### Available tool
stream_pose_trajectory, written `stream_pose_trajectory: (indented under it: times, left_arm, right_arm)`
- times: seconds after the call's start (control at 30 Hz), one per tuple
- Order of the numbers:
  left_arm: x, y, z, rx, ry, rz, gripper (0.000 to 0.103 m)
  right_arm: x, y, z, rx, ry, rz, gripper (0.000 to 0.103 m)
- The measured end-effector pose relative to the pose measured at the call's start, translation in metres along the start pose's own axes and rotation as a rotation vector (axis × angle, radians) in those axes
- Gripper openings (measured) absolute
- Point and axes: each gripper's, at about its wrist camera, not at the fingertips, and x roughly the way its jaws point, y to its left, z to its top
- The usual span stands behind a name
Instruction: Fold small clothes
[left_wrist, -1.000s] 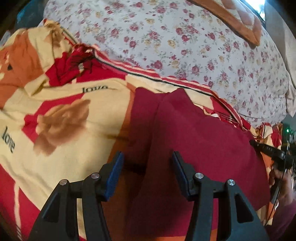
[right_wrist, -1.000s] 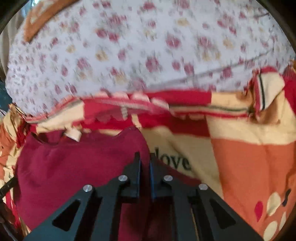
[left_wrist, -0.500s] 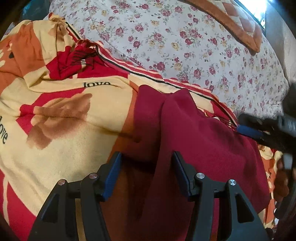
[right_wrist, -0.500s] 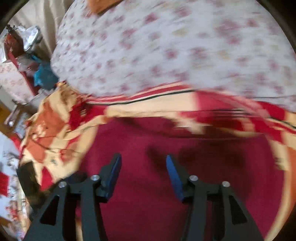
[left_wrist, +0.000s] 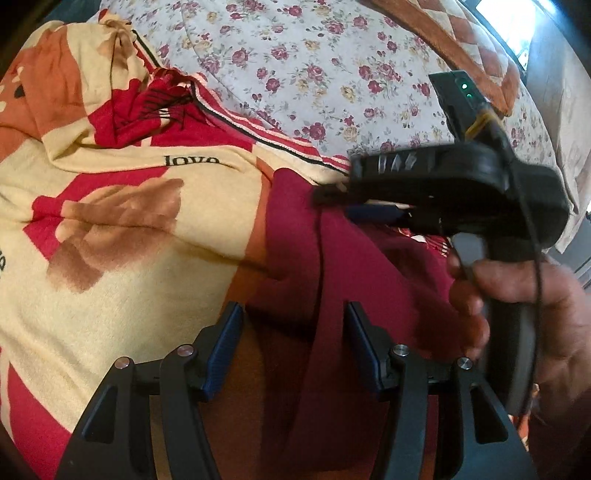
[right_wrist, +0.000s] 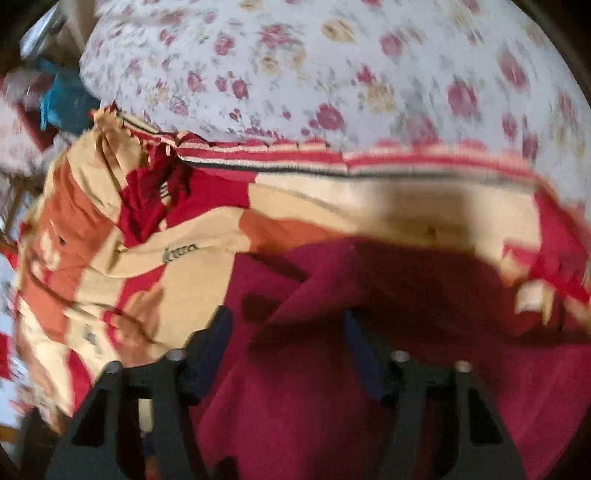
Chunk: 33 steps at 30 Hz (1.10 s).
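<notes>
A dark red garment (left_wrist: 332, 295) lies partly folded on a cream, red and orange "love" blanket (left_wrist: 129, 295); it also shows in the right wrist view (right_wrist: 369, 350). My left gripper (left_wrist: 293, 332) is open and empty, low over the garment's left fold edge. My right gripper (right_wrist: 286, 343) is open and empty over the garment's left part. In the left wrist view the right gripper (left_wrist: 332, 203) reaches in from the right, held in a hand, with its fingertips over the garment's top edge. The right wrist view is blurred.
A white bedsheet with red flowers (left_wrist: 314, 74) covers the bed behind the blanket; it shows in the right wrist view (right_wrist: 332, 74) too. An orange quilted cover (left_wrist: 461, 40) lies at the far right. Clutter and a blue item (right_wrist: 62, 107) sit at the far left.
My right gripper opened, letting go of the garment, then swung left across it into the left wrist view. The left gripper stayed open and shifted only slightly.
</notes>
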Motion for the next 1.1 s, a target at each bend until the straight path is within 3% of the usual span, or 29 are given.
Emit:
stream_pose_trajectory:
  times: [0.07,0.37,0.43,0.5,0.53,0.73,0.87,1.1]
  left_arm:
    - [0.0,0.002,0.001,-0.012,0.003,-0.008,0.036]
    - [0.005,0.003,0.002,-0.005,0.001,0.005,0.036]
    - [0.005,0.002,0.001,0.001,-0.001,0.009,0.036]
    - [0.005,0.002,0.0,0.006,-0.003,0.012,0.036]
    - [0.006,0.002,0.0,0.005,-0.003,0.013,0.036]
    - [0.006,0.002,0.0,0.011,-0.006,0.02,0.037]
    - [0.007,0.001,0.0,0.022,-0.006,0.03,0.038]
    - [0.011,-0.001,0.0,0.038,-0.008,0.044,0.04]
  right_arm:
    - [-0.005,-0.005,0.003,0.011,-0.024,0.023,0.006]
    - [0.011,0.003,0.008,0.013,-0.038,0.058,0.006]
    - [0.003,-0.003,0.004,0.046,-0.045,0.104,0.016]
    - [-0.012,-0.011,-0.004,0.073,-0.047,0.187,0.049]
    - [-0.02,-0.013,-0.008,0.067,-0.058,0.206,0.052]
    - [-0.055,-0.037,-0.041,0.018,-0.143,0.075,0.052]
    - [-0.035,-0.056,-0.049,0.044,-0.102,0.006,0.045]
    - [-0.011,-0.061,-0.037,0.033,-0.169,-0.077,0.039]
